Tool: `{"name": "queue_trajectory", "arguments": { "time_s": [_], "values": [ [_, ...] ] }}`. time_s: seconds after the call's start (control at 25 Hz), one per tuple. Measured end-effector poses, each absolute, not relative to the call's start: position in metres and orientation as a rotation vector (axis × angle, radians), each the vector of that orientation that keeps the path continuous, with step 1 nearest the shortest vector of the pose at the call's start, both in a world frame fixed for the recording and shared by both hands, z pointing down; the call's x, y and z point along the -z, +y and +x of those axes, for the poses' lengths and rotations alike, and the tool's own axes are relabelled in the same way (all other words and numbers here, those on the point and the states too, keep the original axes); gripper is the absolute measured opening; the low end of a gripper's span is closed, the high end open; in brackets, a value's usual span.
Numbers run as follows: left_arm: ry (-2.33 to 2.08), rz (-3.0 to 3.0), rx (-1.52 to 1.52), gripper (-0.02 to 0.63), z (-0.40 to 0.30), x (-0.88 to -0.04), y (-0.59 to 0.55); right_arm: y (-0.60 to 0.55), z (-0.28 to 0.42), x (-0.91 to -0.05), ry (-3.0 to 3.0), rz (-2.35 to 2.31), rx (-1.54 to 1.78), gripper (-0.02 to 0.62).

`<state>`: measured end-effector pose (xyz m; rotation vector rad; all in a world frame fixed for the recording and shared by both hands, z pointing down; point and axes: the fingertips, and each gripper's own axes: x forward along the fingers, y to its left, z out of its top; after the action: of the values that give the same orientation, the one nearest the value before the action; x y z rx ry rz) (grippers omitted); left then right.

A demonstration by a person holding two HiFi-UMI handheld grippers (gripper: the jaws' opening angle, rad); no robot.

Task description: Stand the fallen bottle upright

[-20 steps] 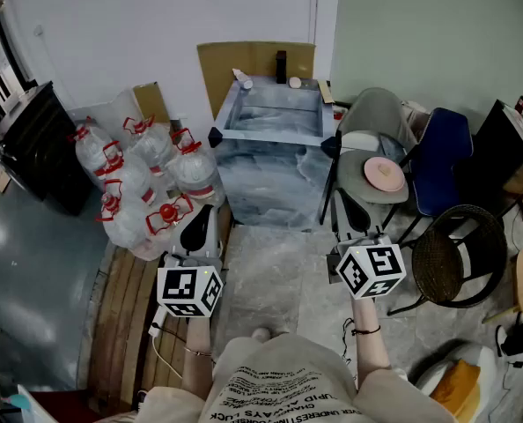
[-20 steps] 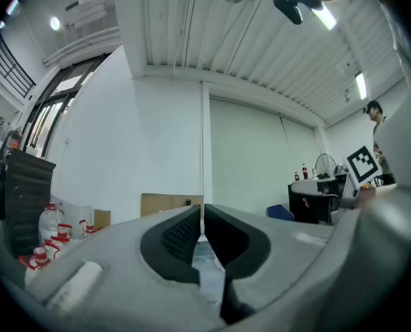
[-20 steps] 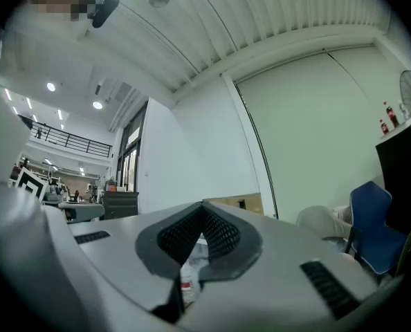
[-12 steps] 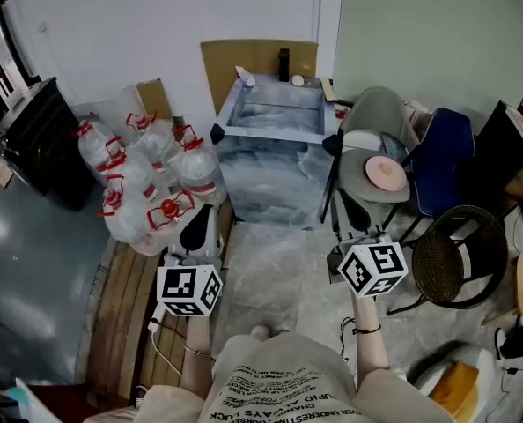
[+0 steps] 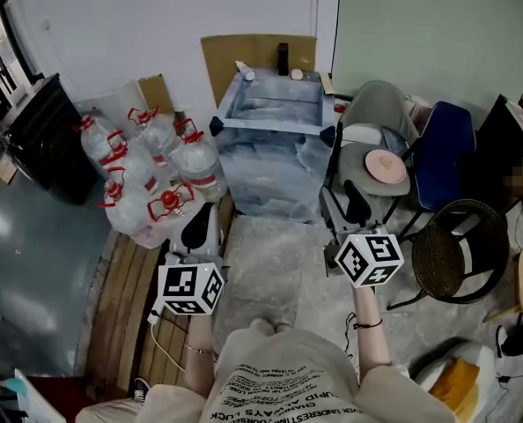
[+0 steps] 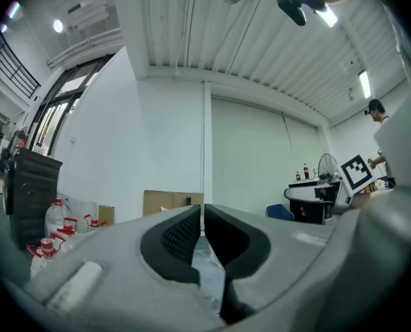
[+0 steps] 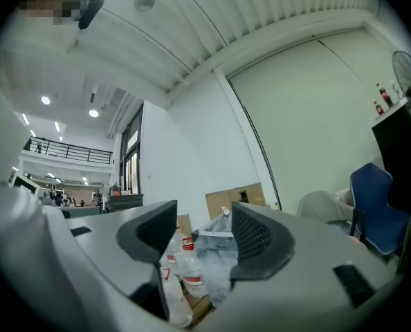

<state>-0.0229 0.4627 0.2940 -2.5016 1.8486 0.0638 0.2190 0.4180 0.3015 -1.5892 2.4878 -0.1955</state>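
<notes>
Left claw (image 5: pixel 200 226) shut, right claw (image 5: pixel 347 206) open; both well short of table (image 5: pixel 270 129) edge.

Black counter (image 5: pixel 506 135) cut off at the right edge; far bottle (image 5: pixel 244 70) too small for detail.

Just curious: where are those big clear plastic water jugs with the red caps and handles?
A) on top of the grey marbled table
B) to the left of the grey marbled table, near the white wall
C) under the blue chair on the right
B: in the head view, the big clear plastic water jugs stand clustered to the left of the grey marbled table, none on top of it.
</notes>
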Motion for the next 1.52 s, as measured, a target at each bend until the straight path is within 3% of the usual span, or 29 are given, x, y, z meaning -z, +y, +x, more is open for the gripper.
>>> {"name": "queue_trajectory", "arguments": {
  "time_s": [0.12, 0.48, 0.88, 1.52],
  "values": [
    [1.861, -2.497, -0.07, 0.032, -0.021, -0.297, 0.468, 0.421, 0.221, -0.304, 2.484, -1.584, 0.202, 0.284],
    [1.889, -2.485, -0.039, 0.032, -0.022, -0.3, 0.471, 0.416, 0.222, -0.309, 2.535, -1.592, 0.178, 0.333],
    [1.924, -2.489, -0.064, 0.032, -0.041, -0.31, 0.423, 0.367, 0.211, -0.316, 2.538, -1.583, 0.19, 0.345],
    [1.913, -2.541, -0.101, 0.032, -0.087, -0.313, 0.251, 0.202, 0.16, -0.309, 2.494, -1.516, 0.296, 0.344]
  ]
}}
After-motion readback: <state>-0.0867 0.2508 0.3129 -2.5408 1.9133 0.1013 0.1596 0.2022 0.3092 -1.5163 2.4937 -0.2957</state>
